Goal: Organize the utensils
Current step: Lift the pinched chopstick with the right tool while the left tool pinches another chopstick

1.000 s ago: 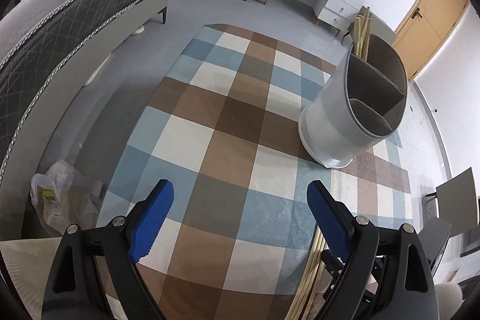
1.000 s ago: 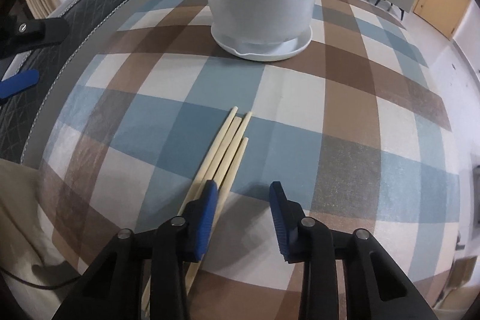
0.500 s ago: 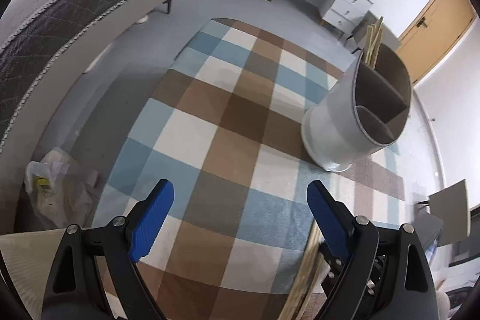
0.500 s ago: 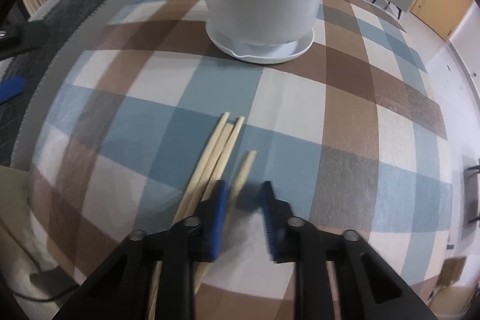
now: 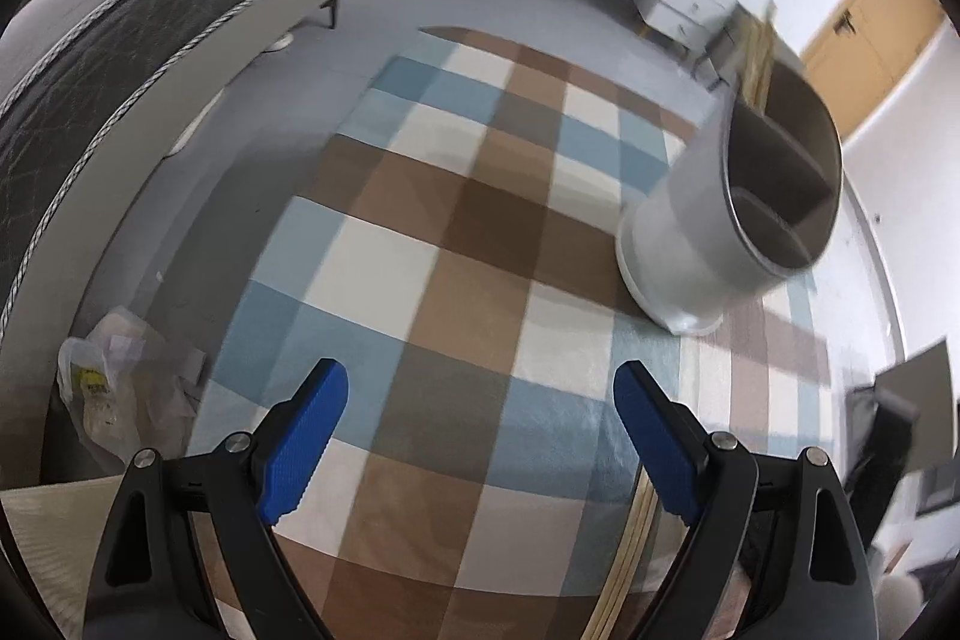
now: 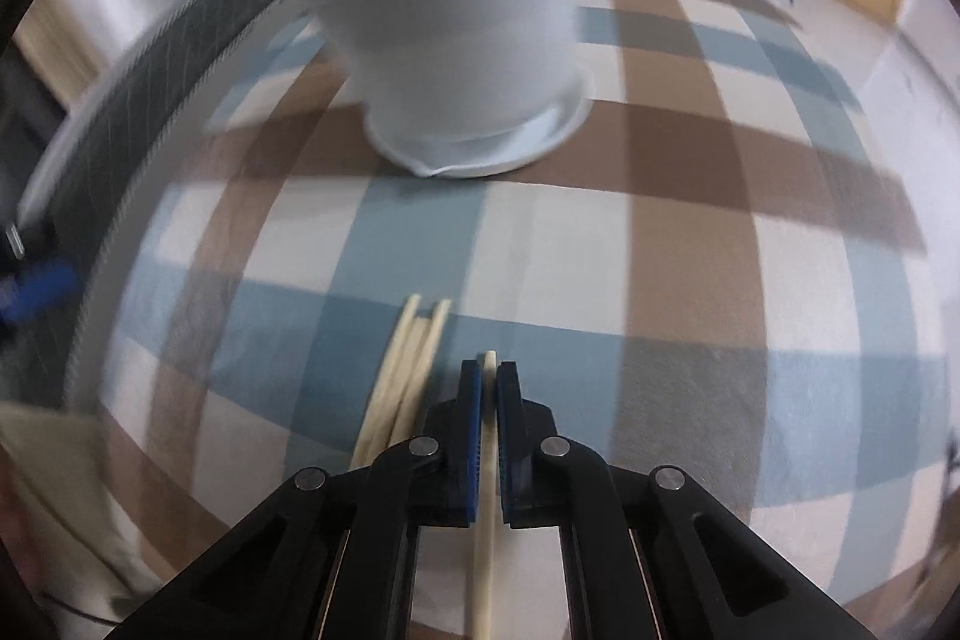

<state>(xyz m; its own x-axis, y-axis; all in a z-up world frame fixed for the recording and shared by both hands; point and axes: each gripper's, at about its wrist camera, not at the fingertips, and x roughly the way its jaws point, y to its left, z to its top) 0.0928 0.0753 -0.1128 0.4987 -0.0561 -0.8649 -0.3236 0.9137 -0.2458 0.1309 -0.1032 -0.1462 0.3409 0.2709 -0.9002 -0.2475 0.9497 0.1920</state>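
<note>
The right gripper (image 6: 489, 379) is pinched down on a single chopstick (image 6: 483, 550), its blue pads narrowed to the stick's width; the pale tip pokes out just past the fingertips and the shaft runs back between the arms. The step in hand looks like the pickup of one stick from the loose group — the grasp seems made, the carry not yet begun, though whether the stick has cleared the cloth I cannot tell.

Three more chopsticks (image 6: 408, 376) lie together on the checked tablecloth (image 6: 690, 280), just beside the left pad, near enough that a sideways drag could disturb them. So the next move probably calls for a straight lift, then a swing forward to the white utensil holder (image 6: 456, 40), which stands on its saucer base farther along the cloth. In the left wrist view its divided compartments show, with some sticks (image 5: 757, 52) already standing in the far one — likely the slot to aim for, tip tilted downward.

The left gripper (image 5: 480, 430) hangs wide apart over the cloth, holding and touching nothing.
</note>
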